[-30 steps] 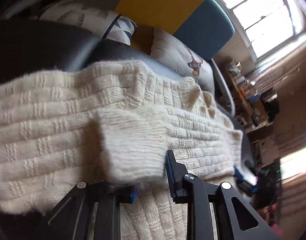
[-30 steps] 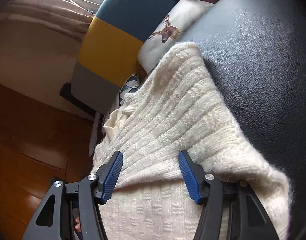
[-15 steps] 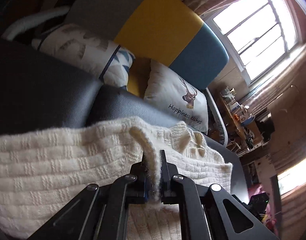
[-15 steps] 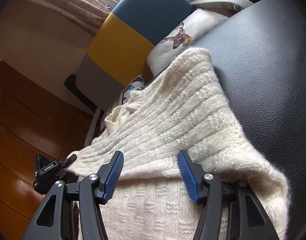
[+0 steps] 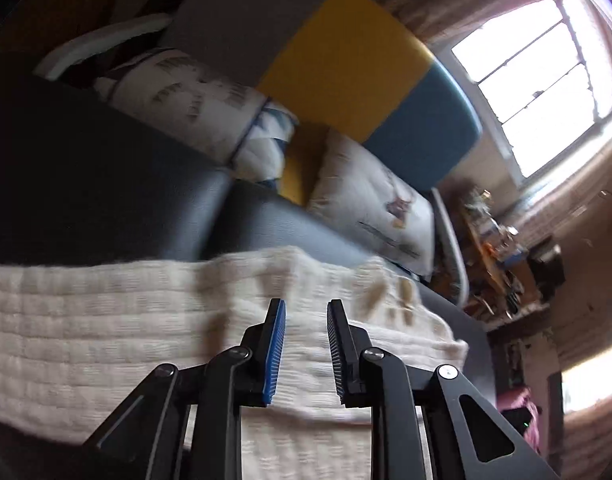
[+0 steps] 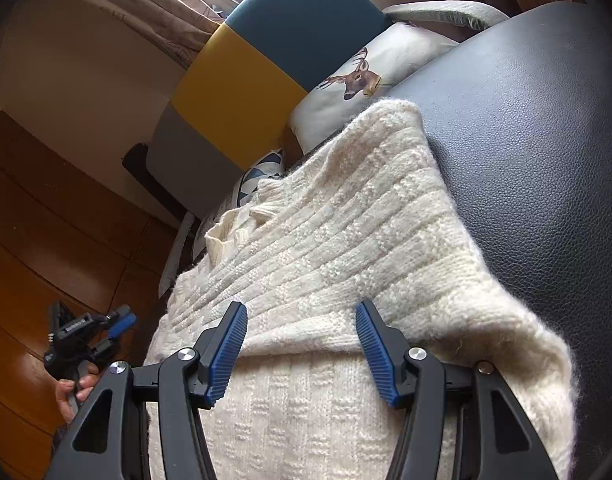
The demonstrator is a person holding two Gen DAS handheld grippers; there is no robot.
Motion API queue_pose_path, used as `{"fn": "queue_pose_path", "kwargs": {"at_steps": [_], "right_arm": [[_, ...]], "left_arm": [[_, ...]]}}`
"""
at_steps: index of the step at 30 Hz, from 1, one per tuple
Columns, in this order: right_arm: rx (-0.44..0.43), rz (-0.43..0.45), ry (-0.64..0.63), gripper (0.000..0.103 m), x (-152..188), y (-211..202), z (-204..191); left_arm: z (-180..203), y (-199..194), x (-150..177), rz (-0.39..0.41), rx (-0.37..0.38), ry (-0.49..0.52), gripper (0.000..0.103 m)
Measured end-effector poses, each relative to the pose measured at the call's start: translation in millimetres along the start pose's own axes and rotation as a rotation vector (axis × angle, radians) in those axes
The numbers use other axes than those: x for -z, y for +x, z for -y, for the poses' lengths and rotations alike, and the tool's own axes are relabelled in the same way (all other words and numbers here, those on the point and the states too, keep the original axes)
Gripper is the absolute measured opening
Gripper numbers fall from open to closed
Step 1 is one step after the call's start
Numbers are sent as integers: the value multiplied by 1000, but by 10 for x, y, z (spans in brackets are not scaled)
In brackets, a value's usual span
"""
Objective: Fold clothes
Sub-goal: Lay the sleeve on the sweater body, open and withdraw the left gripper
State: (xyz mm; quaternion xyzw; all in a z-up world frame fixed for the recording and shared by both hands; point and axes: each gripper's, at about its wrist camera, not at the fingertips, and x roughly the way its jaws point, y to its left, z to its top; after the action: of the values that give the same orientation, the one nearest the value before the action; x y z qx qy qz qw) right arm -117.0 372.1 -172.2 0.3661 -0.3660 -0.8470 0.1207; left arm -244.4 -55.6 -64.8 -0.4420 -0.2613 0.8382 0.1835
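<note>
A cream knitted sweater (image 5: pixel 106 332) lies partly folded on a black leather seat (image 5: pixel 106 184). My left gripper (image 5: pixel 306 308) hovers just over it, jaws a little apart with nothing between them; this view is motion-blurred. In the right wrist view the sweater (image 6: pixel 346 240) has a sleeve folded across its body. My right gripper (image 6: pixel 302 312) stands wide open above the fold's near edge, holding nothing. The left gripper (image 6: pixel 122 320) also shows at the lower left of that view, off the sweater's edge, held by a hand (image 6: pixel 70 392).
A deer-print pillow (image 6: pixel 358 76) and a patterned pillow (image 5: pixel 198 108) lean on a grey, yellow and blue chair back (image 5: pixel 346 76) beyond the sweater. Bare black leather (image 6: pixel 546 160) lies to the right. Wooden floor (image 6: pixel 46 240) is at the left, cluttered shelves (image 5: pixel 502 248) by the window.
My left gripper was shut on a pinch of the sweater half a second ago; it has let go, opened slightly and pulled back. The right gripper stayed open and barely moved.
</note>
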Motion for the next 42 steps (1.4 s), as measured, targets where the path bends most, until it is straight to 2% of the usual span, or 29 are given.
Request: {"fn": "queue_pose_path", "kwargs": {"at_steps": [3,5,7,10,12,14,17,20,22,27,28,29,30,32,35,40,42], "right_arm": [[-46,24,-39,63,65,-51,-50],[-65,9,-51,63,126,-8,-17],[-95,12,-30,62,132,-6,35],[-147,17,-4,62,121,-26,103],[-165,16,-3,62,125,-36,106],[-180,17,0,62,126,-42,116],[-207,22,11,62,128,-54,138],[-239,30,26,63,127,-71,176],[-257,34,36,62,125,-76,198],[-275,38,43,62,127,-73,220],[-276,39,43,62,127,-72,225],[-279,41,45,62,125,-70,231],[-280,42,46,62,124,-68,237],[-280,45,45,62,126,-71,241],[-274,45,39,62,135,-78,235],[-264,43,31,62,153,-100,225],[-261,42,29,62,152,-96,213]], "left_arm": [[769,343,26,-80,63,214,31],[1261,660,108,-144,97,347,40],[1753,978,190,-208,130,481,52],[2361,1502,326,-305,163,651,59],[2657,1805,399,-330,138,741,59],[2883,2077,491,-407,158,840,59],[3106,2361,642,-473,144,981,59],[3210,2566,690,-533,174,1056,59],[3218,2687,695,-593,213,1051,59],[3152,3039,721,-701,166,995,57],[3128,3088,721,-716,162,966,33],[3123,3083,726,-728,191,944,11],[3140,3017,716,-710,247,934,6],[3123,2887,708,-622,311,953,6],[2900,3113,759,-601,165,945,6],[2846,2999,737,-517,148,877,11],[2844,2833,694,-479,153,840,17]]}}
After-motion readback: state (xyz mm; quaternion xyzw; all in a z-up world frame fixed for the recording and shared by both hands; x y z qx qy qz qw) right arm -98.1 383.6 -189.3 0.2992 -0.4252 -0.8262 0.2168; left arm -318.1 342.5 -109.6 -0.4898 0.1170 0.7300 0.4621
